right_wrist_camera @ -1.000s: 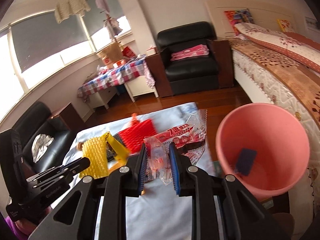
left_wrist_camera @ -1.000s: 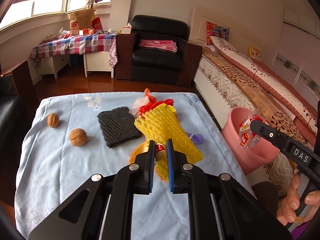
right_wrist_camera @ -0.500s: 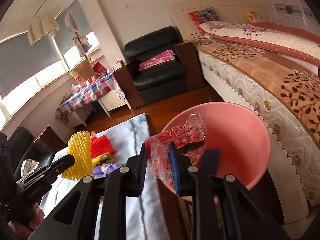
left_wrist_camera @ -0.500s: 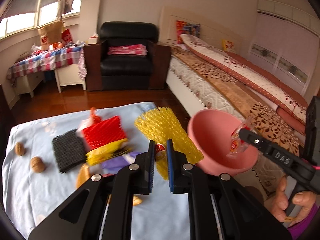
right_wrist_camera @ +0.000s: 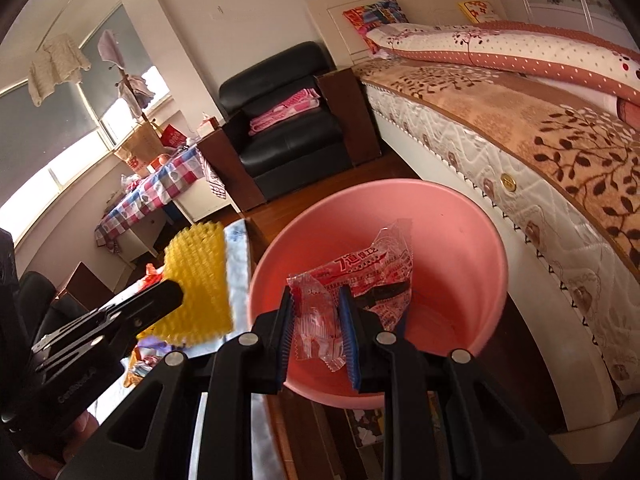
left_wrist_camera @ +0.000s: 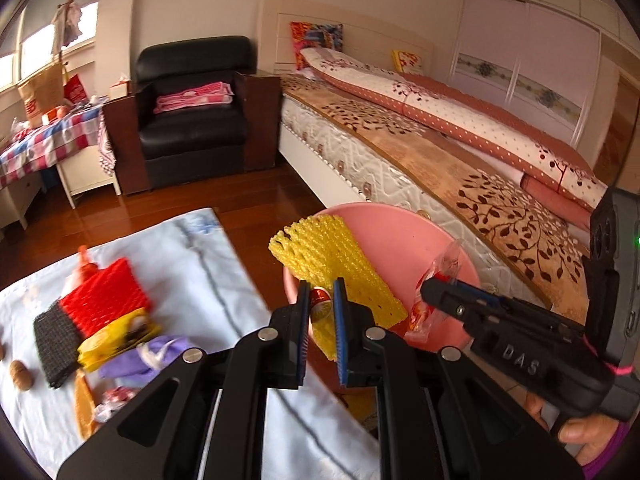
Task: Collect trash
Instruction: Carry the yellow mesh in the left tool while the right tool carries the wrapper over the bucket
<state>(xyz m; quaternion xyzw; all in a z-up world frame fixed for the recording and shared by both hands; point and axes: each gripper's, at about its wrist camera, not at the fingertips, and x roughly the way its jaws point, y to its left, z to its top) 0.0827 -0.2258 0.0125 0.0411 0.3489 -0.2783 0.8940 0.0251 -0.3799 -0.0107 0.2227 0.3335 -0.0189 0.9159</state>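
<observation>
Soft daylight enters from the windows [right_wrist_camera: 60, 152] at nine to ten o'clock, leaving the room evenly bright, with blown-out glare on the panes. Fisheye bending curves the bed [left_wrist_camera: 460, 152] and wardrobe [left_wrist_camera: 528, 48] toward dark vignetted corners. Motion blur smears the worktop [left_wrist_camera: 224, 264] cloth and the yellow foam net [right_wrist_camera: 200, 284].
</observation>
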